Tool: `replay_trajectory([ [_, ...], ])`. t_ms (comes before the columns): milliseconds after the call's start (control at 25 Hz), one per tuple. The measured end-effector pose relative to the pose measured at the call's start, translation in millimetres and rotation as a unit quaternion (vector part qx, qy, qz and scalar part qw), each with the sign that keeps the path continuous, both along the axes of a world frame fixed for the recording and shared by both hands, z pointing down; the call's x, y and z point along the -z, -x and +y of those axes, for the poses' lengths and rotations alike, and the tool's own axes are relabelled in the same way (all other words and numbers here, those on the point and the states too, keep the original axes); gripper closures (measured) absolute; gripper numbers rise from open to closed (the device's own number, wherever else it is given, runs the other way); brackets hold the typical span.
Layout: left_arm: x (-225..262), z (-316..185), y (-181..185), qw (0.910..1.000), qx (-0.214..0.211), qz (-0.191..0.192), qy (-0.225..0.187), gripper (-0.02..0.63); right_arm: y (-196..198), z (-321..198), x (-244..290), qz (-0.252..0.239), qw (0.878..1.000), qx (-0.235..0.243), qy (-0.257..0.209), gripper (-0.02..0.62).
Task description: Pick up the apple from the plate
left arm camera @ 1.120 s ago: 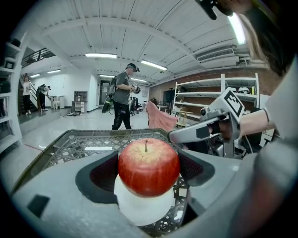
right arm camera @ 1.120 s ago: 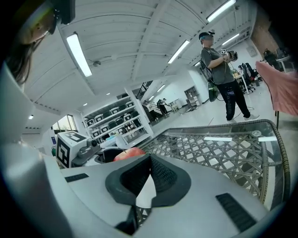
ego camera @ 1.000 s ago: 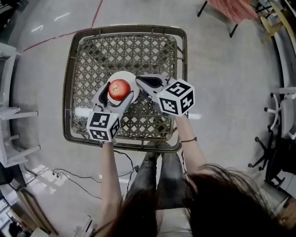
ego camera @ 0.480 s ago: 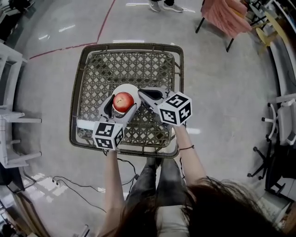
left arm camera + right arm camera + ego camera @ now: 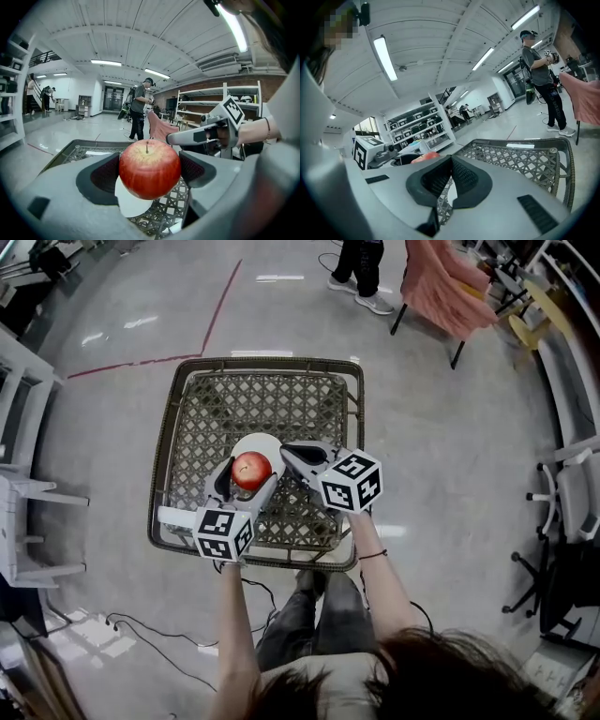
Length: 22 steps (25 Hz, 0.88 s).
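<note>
Head view, apple [image 5: 251, 470] gripped over plate [image 5: 263, 443]

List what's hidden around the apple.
- Head view: whether the apple clears the plate; seen from above, no gap shows.
- Left gripper view: most of the plate, behind the apple and left hand-held gripper.
- Right gripper view: most of the apple, behind the shut right hand-held gripper.

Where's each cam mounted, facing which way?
Head view: on head, steeply down at wicker table; both forearms show.
Left gripper view: on left gripper, along jaws shut on apple; right hand shows.
Right gripper view: on right gripper, along shut empty jaws; left gripper shows.
Shared: apple and wicker table in all three.
</note>
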<state>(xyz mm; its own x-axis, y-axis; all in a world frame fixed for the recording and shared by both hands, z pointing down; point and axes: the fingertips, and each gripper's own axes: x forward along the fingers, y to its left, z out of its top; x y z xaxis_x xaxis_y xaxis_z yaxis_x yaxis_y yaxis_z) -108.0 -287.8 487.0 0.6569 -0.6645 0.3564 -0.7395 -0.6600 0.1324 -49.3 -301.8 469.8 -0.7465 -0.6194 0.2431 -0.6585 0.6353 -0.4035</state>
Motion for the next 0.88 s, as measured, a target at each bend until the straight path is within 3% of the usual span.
replay_trajectory([
  [880, 58, 35, 0, 0.9992, 0.018, 0.022, -0.029, 0.204, -2, 37, 54, -0.016, 0.999, 0.006, -0.032, 0.586],
])
